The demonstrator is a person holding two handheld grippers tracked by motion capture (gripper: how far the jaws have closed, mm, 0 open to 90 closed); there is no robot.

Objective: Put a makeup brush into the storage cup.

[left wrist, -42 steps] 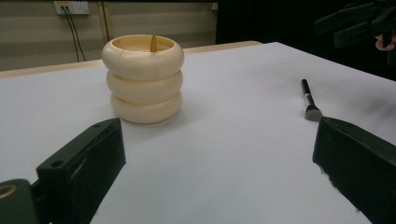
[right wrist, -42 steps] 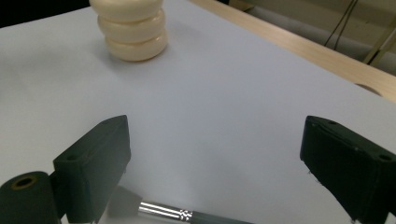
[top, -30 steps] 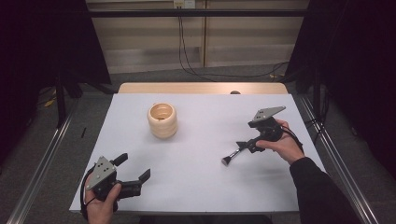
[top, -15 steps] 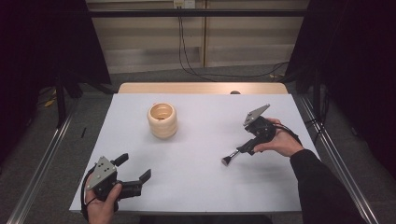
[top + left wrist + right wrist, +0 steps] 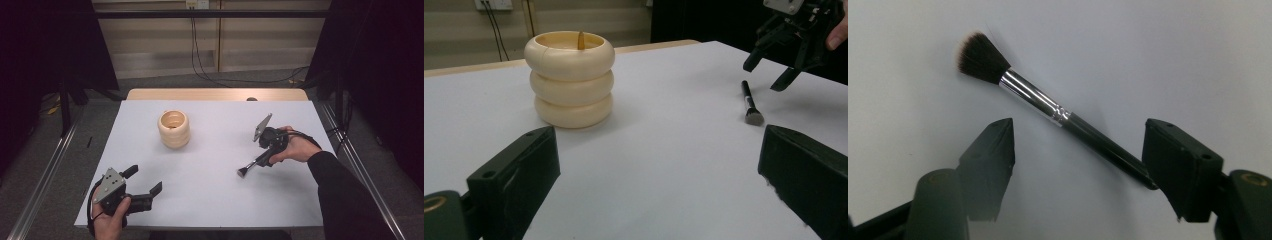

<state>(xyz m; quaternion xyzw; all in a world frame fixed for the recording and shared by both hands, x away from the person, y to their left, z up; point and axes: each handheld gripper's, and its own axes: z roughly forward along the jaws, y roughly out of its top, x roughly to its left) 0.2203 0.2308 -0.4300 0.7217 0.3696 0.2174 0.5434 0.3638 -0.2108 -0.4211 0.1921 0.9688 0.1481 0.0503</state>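
Plainly, makeup brush (image 5: 1048, 107): black handle, silver ferrule, dark flared bristles.

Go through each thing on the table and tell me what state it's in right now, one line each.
Makeup brush: lying flat on the table, bristles away from the right tongs, handle between the jaws, not yet clamped.
Ringed holder: upright, open-topped, something thin standing inside, untouched.
Right tongs: jaws just been closing around the brush handle, part open.
Left tongs: open wide, nothing between the jaws, resting near the table's front edge.
Table: white-covered.
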